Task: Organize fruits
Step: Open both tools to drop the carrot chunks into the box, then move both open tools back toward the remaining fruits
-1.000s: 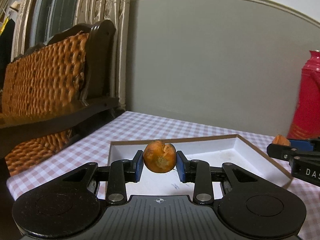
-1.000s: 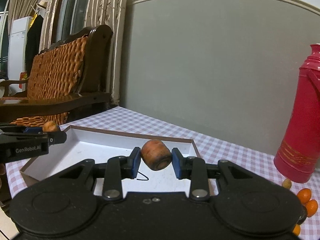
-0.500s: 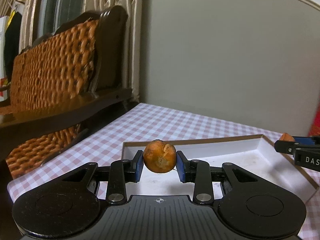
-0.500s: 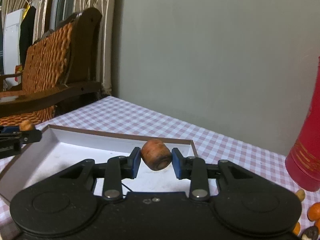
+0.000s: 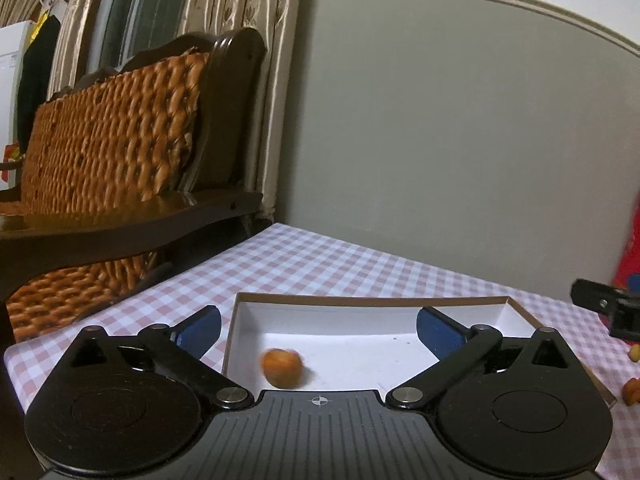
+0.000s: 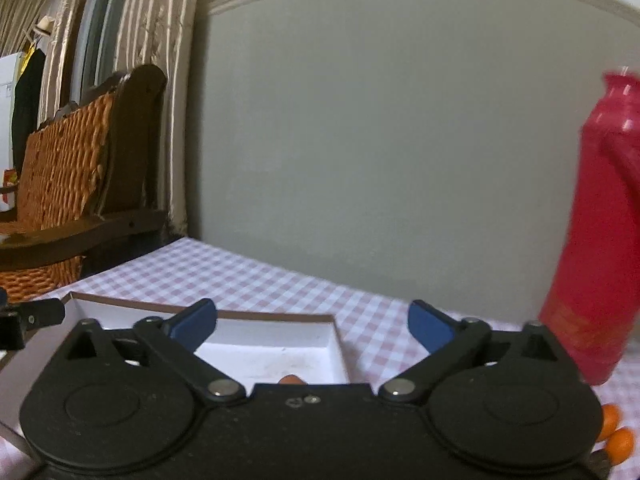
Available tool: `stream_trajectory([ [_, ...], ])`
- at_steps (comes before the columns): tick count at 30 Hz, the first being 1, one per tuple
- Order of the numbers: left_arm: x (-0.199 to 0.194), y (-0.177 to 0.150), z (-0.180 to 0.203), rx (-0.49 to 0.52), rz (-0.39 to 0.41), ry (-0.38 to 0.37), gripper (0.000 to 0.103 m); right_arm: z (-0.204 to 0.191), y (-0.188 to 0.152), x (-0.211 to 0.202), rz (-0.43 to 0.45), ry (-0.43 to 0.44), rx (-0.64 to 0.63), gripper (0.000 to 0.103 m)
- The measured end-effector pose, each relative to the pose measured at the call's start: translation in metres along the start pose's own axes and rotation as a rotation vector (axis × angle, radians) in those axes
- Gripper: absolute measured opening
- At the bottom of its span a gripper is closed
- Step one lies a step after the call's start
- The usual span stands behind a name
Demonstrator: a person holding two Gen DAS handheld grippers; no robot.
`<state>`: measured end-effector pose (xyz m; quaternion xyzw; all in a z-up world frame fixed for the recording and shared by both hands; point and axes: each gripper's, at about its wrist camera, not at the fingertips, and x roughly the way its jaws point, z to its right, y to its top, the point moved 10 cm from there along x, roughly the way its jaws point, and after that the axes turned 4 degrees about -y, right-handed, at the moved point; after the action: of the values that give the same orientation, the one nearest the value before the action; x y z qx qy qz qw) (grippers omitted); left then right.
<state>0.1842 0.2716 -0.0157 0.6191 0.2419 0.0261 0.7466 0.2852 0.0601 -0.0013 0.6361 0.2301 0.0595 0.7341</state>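
Observation:
A shallow white box (image 5: 352,342) with a brown rim lies on the checked tablecloth. My left gripper (image 5: 318,328) hangs over its near left part, jaws opening wide with nothing between the blue pads. A small orange-brown fruit (image 5: 281,367), blurred, sits on the box floor just below. My right gripper (image 6: 312,326) is over the box's (image 6: 280,356) right end, jaws opening too, and a sliver of another brownish fruit (image 6: 291,379) shows in the box behind the gripper body. One black finger of the other gripper shows at each view's edge.
A red thermos (image 6: 600,240) stands on the table right of the box. Several small orange fruits (image 6: 616,432) lie near its base, and others (image 5: 632,392) beyond the box's right rim. A wicker-backed wooden chair (image 5: 120,140) stands at the table's left, curtains and a grey wall behind.
Both grippers have let go: each held a fruit between its pads, and both fruits now lie in the box. Both views have shifted a little to the right.

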Motion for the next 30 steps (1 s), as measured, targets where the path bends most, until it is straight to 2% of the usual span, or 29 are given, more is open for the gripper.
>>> stream_trajectory([
  [4,-0.008,0.002,0.007,0.018,0.017,-0.007,0.103,0.004,-0.007,-0.016,-0.047,0.039,-0.001,0.097],
  [7,-0.018,-0.002,0.019,0.069,0.019,-0.014,0.103,0.008,-0.012,-0.03,-0.056,0.001,-0.037,0.097],
  [9,-0.027,-0.009,0.029,0.086,-0.002,-0.057,0.103,0.013,-0.02,-0.043,-0.066,0.002,-0.043,0.097],
  [12,-0.038,-0.017,0.038,0.096,-0.032,-0.06,0.103,0.018,-0.037,-0.056,-0.107,0.01,-0.052,0.097],
  [17,-0.061,-0.025,0.052,0.098,-0.023,-0.107,0.103,0.033,-0.064,-0.084,-0.151,-0.011,-0.025,0.097],
  [24,-0.087,-0.05,0.074,0.115,-0.068,-0.174,0.103,0.053,-0.088,-0.124,-0.13,-0.062,-0.01,0.097],
  [30,-0.113,-0.068,0.101,0.23,-0.053,-0.215,0.103,0.068,-0.096,-0.153,-0.1,-0.096,0.017,0.097],
])
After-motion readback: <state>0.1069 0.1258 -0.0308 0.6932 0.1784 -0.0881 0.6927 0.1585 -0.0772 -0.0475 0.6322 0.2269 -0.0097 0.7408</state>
